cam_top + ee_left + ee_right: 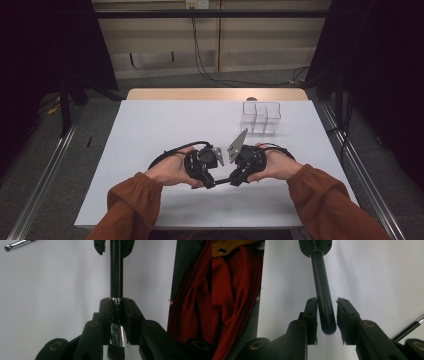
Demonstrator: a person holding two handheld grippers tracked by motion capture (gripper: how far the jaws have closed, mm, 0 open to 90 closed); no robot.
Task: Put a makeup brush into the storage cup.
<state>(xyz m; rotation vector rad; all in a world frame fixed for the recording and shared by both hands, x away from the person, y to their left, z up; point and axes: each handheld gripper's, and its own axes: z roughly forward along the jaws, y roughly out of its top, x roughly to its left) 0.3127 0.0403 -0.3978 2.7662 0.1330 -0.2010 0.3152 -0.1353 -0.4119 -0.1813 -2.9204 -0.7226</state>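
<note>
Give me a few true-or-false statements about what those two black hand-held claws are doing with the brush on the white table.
1. The left gripper is clamped on the black-handled brush with a silver metal collar. True.
2. The right gripper is squeezed tight on the handle's rounded end. False: its jaws stand apart around that end.
3. The clear plastic box with compartments stands on the white table beyond both grippers. True.
4. The brush sits inside the clear box. False: it is held between the two grippers, over the table.
5. A second brush lies on the table. True.
</note>
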